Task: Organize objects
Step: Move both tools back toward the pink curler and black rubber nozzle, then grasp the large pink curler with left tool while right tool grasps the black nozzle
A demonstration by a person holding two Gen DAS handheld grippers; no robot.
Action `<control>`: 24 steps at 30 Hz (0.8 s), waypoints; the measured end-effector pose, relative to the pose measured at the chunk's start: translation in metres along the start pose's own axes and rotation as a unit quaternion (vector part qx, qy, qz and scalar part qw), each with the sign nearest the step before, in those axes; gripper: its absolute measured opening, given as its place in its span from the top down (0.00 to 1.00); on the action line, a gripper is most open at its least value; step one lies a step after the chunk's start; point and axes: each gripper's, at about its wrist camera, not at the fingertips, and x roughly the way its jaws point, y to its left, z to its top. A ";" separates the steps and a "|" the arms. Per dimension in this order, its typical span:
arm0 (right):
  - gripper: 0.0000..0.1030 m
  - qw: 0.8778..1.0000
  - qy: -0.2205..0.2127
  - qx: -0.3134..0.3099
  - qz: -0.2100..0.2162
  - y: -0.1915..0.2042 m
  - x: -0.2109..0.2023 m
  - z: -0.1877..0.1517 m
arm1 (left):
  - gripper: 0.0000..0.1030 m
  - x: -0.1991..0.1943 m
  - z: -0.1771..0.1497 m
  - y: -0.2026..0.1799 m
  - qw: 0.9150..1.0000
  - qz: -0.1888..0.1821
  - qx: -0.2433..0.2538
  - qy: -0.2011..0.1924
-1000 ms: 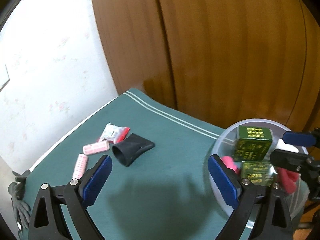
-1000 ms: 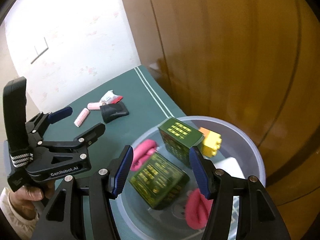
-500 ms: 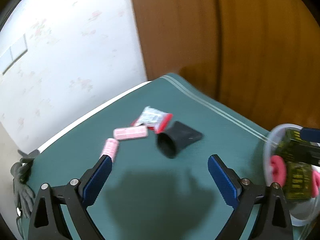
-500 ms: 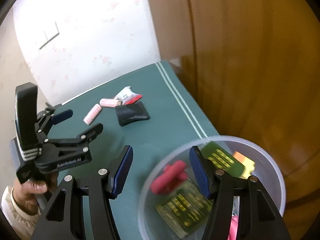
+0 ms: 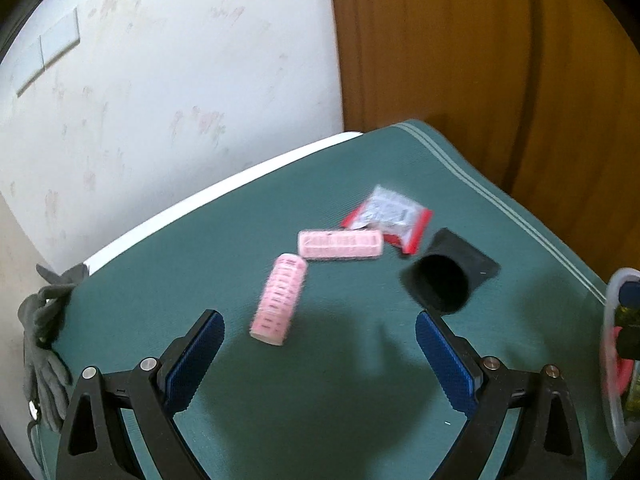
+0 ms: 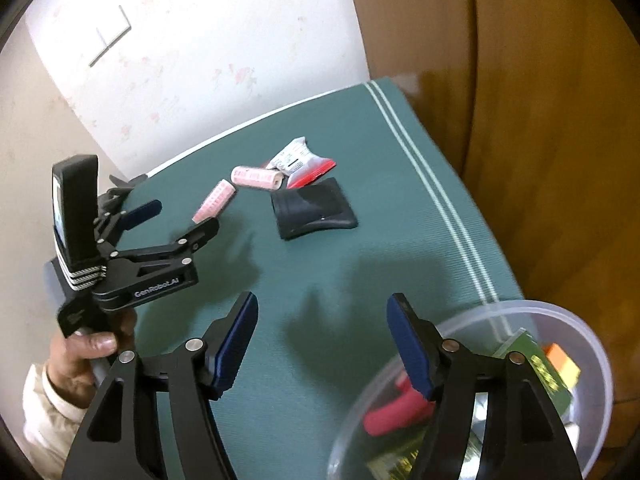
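On the green mat lie two pink hair rollers [image 5: 281, 298] [image 5: 340, 243], a red-and-white sachet [image 5: 390, 216] and a black nozzle piece [image 5: 448, 280]. My left gripper [image 5: 318, 348] is open and empty, just short of the near roller. It also shows in the right wrist view [image 6: 176, 218], near the roller [image 6: 214, 201]. My right gripper [image 6: 322, 344] is open and empty, above the mat beside the clear plastic bowl [image 6: 516, 308]. The bowl holds green boxes [image 6: 538, 368], pink items and an orange-yellow block.
A grey glove [image 5: 42, 340] hangs at the mat's left edge. A white wall stands behind the mat and a wooden door [image 5: 500, 72] to the right. The bowl rim [image 5: 612, 344] shows at the right of the left wrist view.
Both grippers have swung left, away from the bowl toward the loose items. The left gripper now faces the pink rollers closely. Both stay open and empty.
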 end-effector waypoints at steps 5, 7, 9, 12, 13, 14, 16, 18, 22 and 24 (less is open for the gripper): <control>0.32 0.997 0.049 0.047 0.038 -0.008 0.029 0.020 | 0.04 0.016 -0.002 0.007 1.000 0.008 -0.002 0.017; 0.32 0.993 0.072 0.080 0.055 -0.014 0.043 0.030 | 0.04 0.024 -0.003 0.012 1.000 0.007 -0.013 0.025; 0.32 0.991 0.080 0.093 0.062 -0.015 0.052 0.037 | 0.04 0.030 -0.004 0.017 0.999 0.004 -0.023 0.032; 0.31 0.987 0.092 0.112 0.072 -0.016 0.069 0.048 | 0.04 0.036 -0.005 0.021 0.999 0.005 -0.031 0.039; 0.31 0.985 0.098 0.122 0.078 -0.017 0.074 0.051 | 0.04 0.038 -0.005 0.023 0.999 0.006 -0.034 0.041; 0.31 0.983 0.103 0.131 0.082 -0.018 0.080 0.053 | 0.04 0.039 -0.004 0.023 0.998 0.005 -0.036 0.042; 0.31 0.978 0.113 0.151 0.093 -0.018 0.093 0.058 | 0.04 0.041 -0.004 0.025 0.998 0.003 -0.041 0.043; 0.31 0.973 0.121 0.166 0.103 -0.018 0.105 0.062 | 0.04 0.042 -0.004 0.026 0.998 0.002 -0.043 0.043; 0.31 0.967 0.130 0.187 0.109 -0.015 0.123 0.069 | 0.04 0.046 -0.003 0.029 0.998 0.003 -0.050 0.046; 0.30 0.966 0.129 0.194 0.109 -0.014 0.126 0.073 | 0.04 0.047 -0.003 0.030 0.998 0.004 -0.052 0.047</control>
